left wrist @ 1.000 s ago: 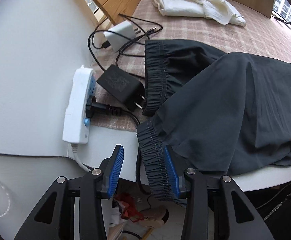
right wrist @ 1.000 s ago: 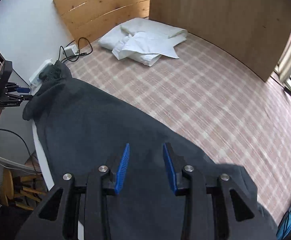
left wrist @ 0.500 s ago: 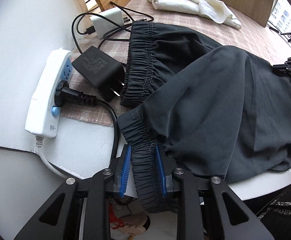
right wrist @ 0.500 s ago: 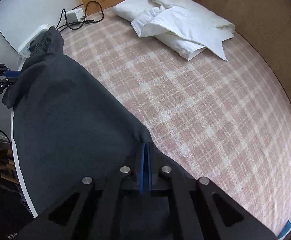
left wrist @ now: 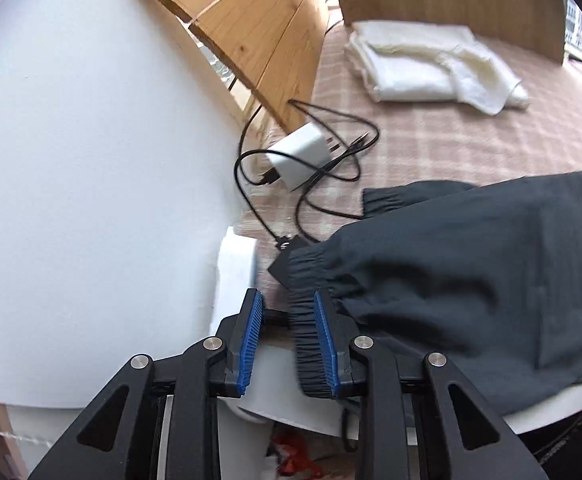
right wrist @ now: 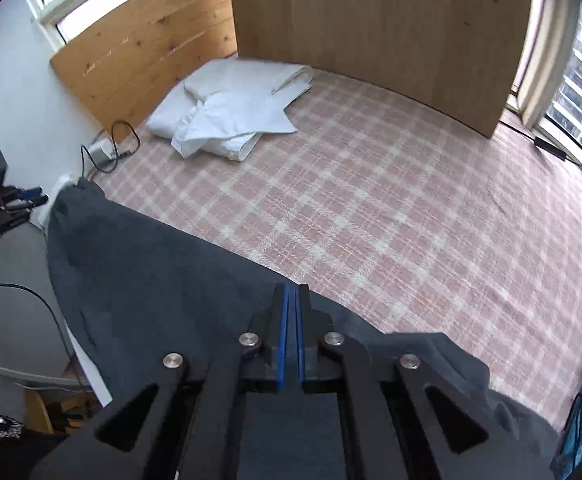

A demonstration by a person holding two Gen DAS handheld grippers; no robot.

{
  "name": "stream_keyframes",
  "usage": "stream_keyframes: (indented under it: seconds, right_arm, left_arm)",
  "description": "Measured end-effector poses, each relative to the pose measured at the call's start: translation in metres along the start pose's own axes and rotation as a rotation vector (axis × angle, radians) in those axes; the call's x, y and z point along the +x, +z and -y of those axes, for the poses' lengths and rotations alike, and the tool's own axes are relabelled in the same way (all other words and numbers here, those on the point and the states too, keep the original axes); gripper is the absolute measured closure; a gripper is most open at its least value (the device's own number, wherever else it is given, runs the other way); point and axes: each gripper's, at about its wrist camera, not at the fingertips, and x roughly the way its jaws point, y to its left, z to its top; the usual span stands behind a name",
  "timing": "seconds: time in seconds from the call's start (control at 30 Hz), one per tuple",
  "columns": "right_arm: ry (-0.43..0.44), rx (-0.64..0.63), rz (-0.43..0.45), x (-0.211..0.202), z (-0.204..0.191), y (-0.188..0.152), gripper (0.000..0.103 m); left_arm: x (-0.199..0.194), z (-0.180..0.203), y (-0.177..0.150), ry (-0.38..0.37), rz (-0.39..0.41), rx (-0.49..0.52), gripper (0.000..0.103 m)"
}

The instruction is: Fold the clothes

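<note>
Left gripper [left wrist: 287,340] jaws apart, elastic waistband against right pad, not pinched. Right gripper [right wrist: 290,336] clamped on dark trousers [right wrist: 163,280] draped over bed's near edge. White charger [left wrist: 301,156] by headboard; folded white linen [right wrist: 231,112] at far corner.

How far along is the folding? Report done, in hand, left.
Done: only a white bundle lies folded at the head of the bed. In hand: the right gripper is shut on the dark trousers; their elastic cuff sits unclamped between the left gripper's open jaws. Left: every fold, since the trousers lie unfolded.
</note>
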Motion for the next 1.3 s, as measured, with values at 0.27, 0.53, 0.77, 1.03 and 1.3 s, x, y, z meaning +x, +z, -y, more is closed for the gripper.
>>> stream_keyframes:
  seconds: [0.27, 0.53, 0.77, 1.03, 1.3]
  right_arm:
    - [-0.354, 0.369, 0.194, -0.205, 0.129, -0.154, 0.074]
    - [-0.337, 0.538, 0.086, -0.198, 0.181, -0.272, 0.074]
    - [-0.393, 0.47, 0.071, -0.197, 0.192, -0.307, 0.066]
    - [-0.33, 0.389, 0.115, -0.201, 0.205, -0.312, 0.063]
    - [-0.21, 0.44, 0.102, -0.167, 0.252, -0.304, 0.086]
  left_arm:
    - [-0.024, 0.0, 0.014, 0.092, -0.007, 0.065, 0.071]
    - [-0.095, 0.076, 0.04, 0.016, 0.107, 0.143, 0.072]
    - [-0.174, 0.312, 0.066, -0.516, 0.228, 0.447, 0.071]
    - [-0.251, 0.589, 0.056, -0.956, 0.207, 0.785, 0.071]
    - [-0.26, 0.699, 0.061, -0.944, 0.163, 0.815, 0.065]
